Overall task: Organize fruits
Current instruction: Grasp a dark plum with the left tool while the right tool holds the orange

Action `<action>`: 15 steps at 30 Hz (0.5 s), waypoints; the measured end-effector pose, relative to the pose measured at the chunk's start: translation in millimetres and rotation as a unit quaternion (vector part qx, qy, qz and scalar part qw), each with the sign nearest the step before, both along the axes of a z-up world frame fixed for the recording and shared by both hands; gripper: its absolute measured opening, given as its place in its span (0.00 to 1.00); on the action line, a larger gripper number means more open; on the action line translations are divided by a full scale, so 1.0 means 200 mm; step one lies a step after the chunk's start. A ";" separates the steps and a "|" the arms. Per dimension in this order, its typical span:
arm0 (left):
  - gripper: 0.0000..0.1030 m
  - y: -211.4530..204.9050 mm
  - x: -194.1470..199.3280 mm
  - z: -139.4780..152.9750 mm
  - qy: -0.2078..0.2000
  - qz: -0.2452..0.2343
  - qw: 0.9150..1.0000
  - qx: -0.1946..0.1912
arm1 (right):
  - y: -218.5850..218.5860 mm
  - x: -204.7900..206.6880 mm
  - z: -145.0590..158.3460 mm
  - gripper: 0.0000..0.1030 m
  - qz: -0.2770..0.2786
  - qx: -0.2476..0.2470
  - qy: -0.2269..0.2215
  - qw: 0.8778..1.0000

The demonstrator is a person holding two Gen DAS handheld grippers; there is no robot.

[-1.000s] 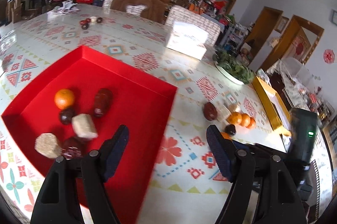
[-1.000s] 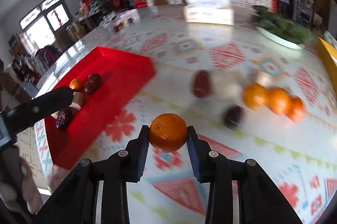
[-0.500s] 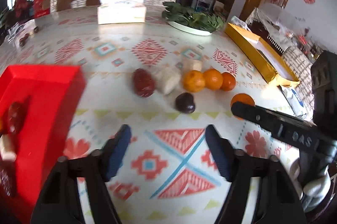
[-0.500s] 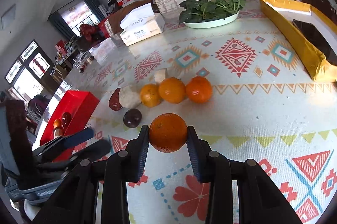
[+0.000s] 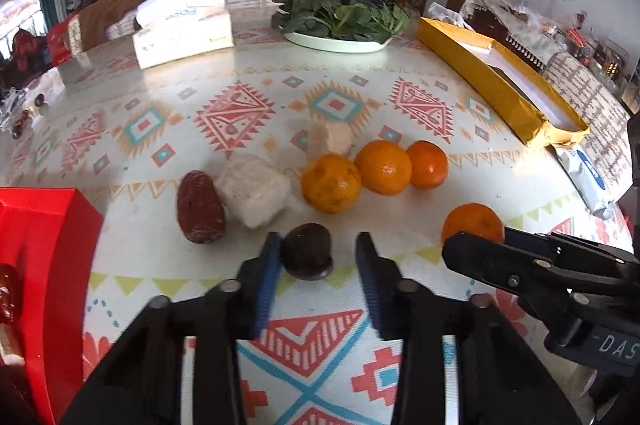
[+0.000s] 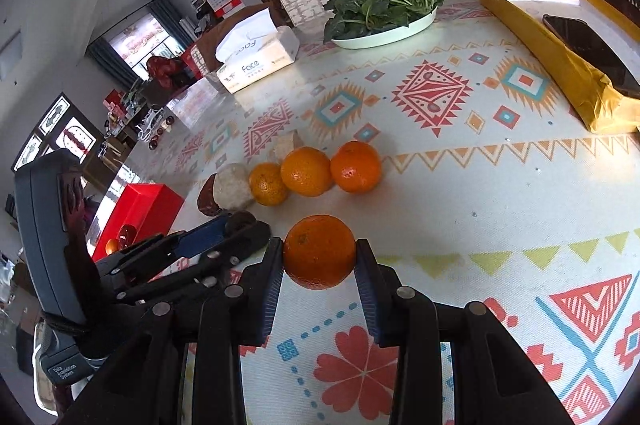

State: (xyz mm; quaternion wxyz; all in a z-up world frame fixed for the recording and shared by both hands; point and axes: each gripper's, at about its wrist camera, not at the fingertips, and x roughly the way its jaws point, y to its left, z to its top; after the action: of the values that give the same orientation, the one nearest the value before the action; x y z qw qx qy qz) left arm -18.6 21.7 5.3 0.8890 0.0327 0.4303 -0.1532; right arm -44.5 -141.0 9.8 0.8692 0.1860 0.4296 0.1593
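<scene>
Our left gripper (image 5: 318, 257) was closing around a dark plum (image 5: 307, 251), touching one pad only; our right gripper (image 6: 319, 259) pinched a tangerine (image 6: 319, 251).

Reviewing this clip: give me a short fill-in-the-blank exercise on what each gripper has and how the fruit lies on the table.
1. The right gripper is shut on an ____.
2. The dark round fruit lies between the fingers of the ____ gripper, whose jaws are closing.
3. The loose oranges lying in a row on the table number ____.
4. The leafy greens lie on a white ____.

Missing words: orange; left; three; plate
</scene>
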 end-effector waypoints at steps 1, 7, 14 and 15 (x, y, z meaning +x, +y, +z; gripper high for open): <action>0.24 0.01 0.00 0.00 -0.001 0.004 1.000 0.002 | 0.00 0.00 0.00 0.38 -0.001 0.000 0.001 1.000; 0.23 0.05 -0.03 0.02 -0.007 0.016 1.000 -0.011 | -0.02 0.01 -0.02 0.38 -0.009 0.001 0.007 1.000; 0.23 0.10 -0.10 0.09 -0.025 0.032 0.999 -0.036 | -0.02 0.01 -0.01 0.38 -0.014 0.000 0.001 1.000; 0.23 0.11 -0.11 0.10 -0.026 0.035 0.998 -0.040 | -0.02 0.01 -0.01 0.38 -0.015 0.000 0.001 1.000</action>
State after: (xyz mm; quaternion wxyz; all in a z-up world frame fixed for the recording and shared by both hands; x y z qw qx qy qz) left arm -41.2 44.4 25.9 0.9052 -0.0144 0.4015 -0.1384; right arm -43.1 -146.0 7.4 0.8711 0.1922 0.4276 0.1462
